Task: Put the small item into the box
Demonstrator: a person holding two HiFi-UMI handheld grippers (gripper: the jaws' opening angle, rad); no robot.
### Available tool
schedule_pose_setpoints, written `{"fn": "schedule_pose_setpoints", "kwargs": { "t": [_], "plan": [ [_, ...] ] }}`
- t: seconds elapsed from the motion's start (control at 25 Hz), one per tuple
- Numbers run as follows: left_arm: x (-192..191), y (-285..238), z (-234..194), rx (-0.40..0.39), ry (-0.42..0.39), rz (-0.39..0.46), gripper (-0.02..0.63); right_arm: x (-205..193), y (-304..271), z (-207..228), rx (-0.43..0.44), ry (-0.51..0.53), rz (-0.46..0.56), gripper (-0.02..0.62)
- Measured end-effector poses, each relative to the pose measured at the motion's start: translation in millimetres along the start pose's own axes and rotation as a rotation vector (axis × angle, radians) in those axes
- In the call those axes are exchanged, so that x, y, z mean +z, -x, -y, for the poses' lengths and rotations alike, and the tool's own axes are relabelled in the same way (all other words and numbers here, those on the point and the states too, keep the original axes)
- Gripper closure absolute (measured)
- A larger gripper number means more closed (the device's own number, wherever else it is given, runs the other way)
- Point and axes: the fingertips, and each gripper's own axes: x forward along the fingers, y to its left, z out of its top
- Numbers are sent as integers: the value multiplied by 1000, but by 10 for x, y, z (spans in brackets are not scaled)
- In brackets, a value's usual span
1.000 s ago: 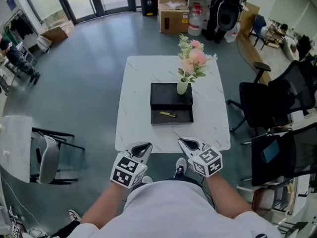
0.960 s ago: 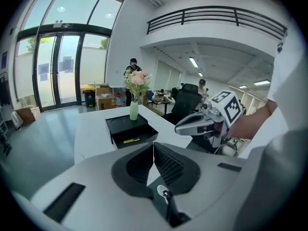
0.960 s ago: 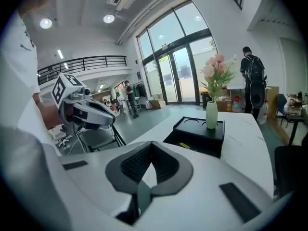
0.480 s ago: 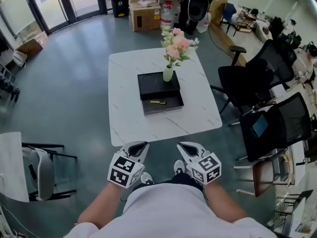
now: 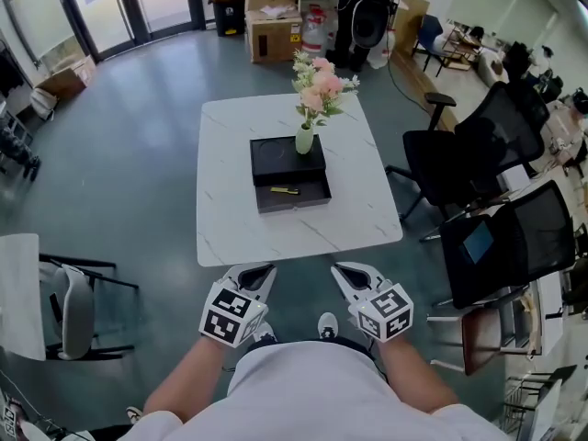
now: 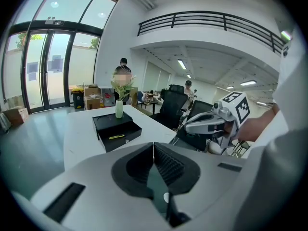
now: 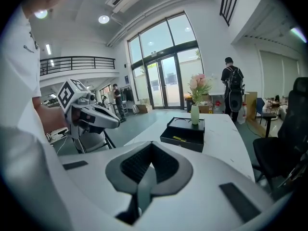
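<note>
A black box (image 5: 288,160) stands in the middle of the white table (image 5: 230,219), with its front drawer pulled open. In the drawer lies the small yellow item (image 5: 285,191), also visible in the left gripper view (image 6: 116,136) and the right gripper view (image 7: 178,139). A vase of pink flowers (image 5: 304,141) stands on the box's top. My left gripper (image 5: 260,271) and right gripper (image 5: 346,269) hang side by side just short of the table's near edge. Both are shut and hold nothing, as their own views confirm for the left gripper (image 6: 153,146) and the right gripper (image 7: 151,146).
Black office chairs (image 5: 478,154) crowd the table's right side. A light chair (image 5: 69,301) stands at the left over grey floor. Cardboard boxes (image 5: 271,26) and a person with a backpack (image 5: 367,12) are beyond the table's far end.
The table and box look smaller and farther away than before. The two grippers, which hung over the table's near edge, are now just short of it, still shut and empty.
</note>
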Motion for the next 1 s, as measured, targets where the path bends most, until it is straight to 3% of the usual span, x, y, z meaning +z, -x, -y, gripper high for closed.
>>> {"fn": "schedule_pose_setpoints", "kwargs": {
  "t": [0.4, 1.0],
  "plan": [
    [52, -127, 277, 45, 4, -3, 589, -106, 139, 276, 44, -14, 12, 580],
    [18, -136, 385, 74, 10, -17, 589, -176, 168, 285, 93, 13, -11, 580]
  ]
}}
